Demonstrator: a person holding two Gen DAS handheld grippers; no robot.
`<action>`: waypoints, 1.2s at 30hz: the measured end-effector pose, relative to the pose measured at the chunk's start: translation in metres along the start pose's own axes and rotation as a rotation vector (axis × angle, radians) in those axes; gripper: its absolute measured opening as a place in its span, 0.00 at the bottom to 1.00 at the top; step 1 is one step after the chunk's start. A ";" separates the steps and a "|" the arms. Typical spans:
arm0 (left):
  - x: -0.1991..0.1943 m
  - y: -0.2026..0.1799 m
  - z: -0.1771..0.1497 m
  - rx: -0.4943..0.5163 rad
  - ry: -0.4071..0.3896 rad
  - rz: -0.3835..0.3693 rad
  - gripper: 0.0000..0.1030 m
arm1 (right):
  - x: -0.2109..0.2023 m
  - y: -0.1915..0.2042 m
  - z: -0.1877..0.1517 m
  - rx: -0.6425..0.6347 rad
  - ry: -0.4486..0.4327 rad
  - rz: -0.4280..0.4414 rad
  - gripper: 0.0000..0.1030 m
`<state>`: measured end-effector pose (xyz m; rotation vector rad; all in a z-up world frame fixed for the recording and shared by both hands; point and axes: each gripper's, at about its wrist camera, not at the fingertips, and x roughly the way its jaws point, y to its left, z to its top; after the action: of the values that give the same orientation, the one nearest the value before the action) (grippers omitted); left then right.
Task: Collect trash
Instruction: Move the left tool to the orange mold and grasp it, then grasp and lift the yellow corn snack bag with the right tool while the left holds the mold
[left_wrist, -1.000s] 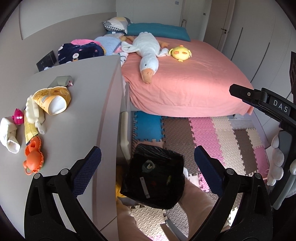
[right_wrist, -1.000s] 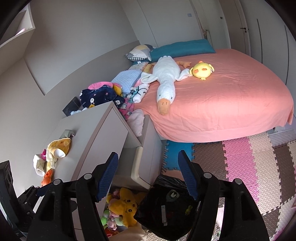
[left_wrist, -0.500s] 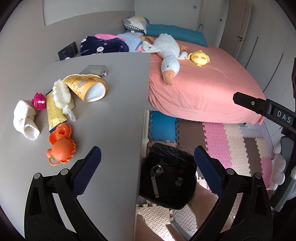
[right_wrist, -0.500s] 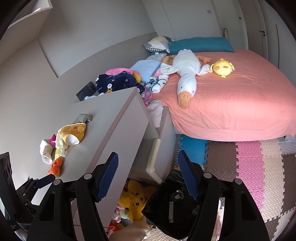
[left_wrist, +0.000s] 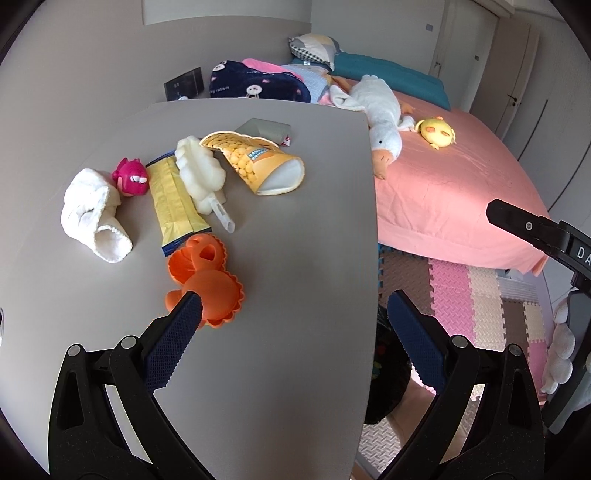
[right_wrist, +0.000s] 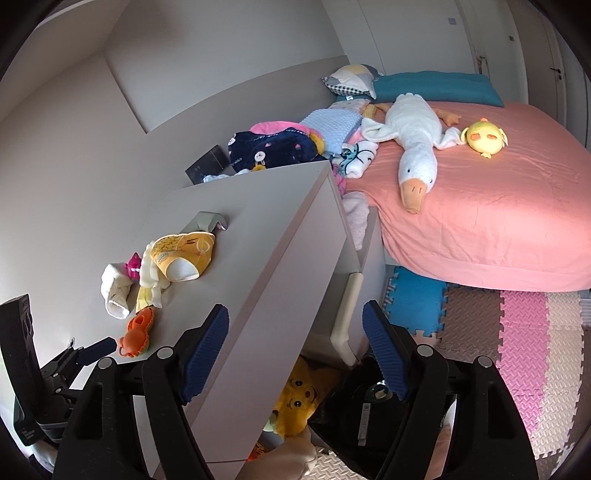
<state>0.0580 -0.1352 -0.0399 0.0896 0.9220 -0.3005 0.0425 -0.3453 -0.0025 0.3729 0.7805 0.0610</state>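
On the grey table top (left_wrist: 303, 240) lie a yellow snack bag (left_wrist: 258, 162), a flat yellow wrapper (left_wrist: 173, 199), a grey packet (left_wrist: 264, 129), a white fluffy brush (left_wrist: 201, 177), a rolled white sock (left_wrist: 94, 214), a pink toy (left_wrist: 129, 177) and an orange toy (left_wrist: 205, 280). My left gripper (left_wrist: 291, 310) hangs open over the table's near part, its left pad just in front of the orange toy. My right gripper (right_wrist: 295, 314) is off the table's edge, jaws opening, nothing between them. A black-lined trash bin (right_wrist: 362, 402) stands on the floor below it.
A bed with a pink sheet (right_wrist: 498, 206) carries a white goose plush (right_wrist: 413, 147) and a yellow plush (right_wrist: 484, 138). Foam mats (right_wrist: 524, 325) cover the floor. A yellow plush (right_wrist: 299, 398) lies under the table. Folded clothes (left_wrist: 258, 83) are piled behind the table.
Both cameras have swung left. The table top now fills the left wrist view and the bin has slid to its lower right edge. The right jaws stand wider apart.
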 end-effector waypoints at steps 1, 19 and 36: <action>0.001 0.004 0.000 -0.009 0.001 0.004 0.94 | 0.001 0.003 0.000 -0.006 -0.003 0.002 0.80; 0.033 0.058 0.004 -0.107 0.048 0.026 0.93 | 0.046 0.056 0.012 -0.091 0.032 0.023 0.86; 0.025 0.071 0.015 -0.051 0.018 0.005 0.51 | 0.095 0.109 0.024 -0.161 0.091 0.093 0.86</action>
<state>0.1044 -0.0757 -0.0546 0.0474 0.9464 -0.2719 0.1355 -0.2327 -0.0129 0.2546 0.8422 0.2279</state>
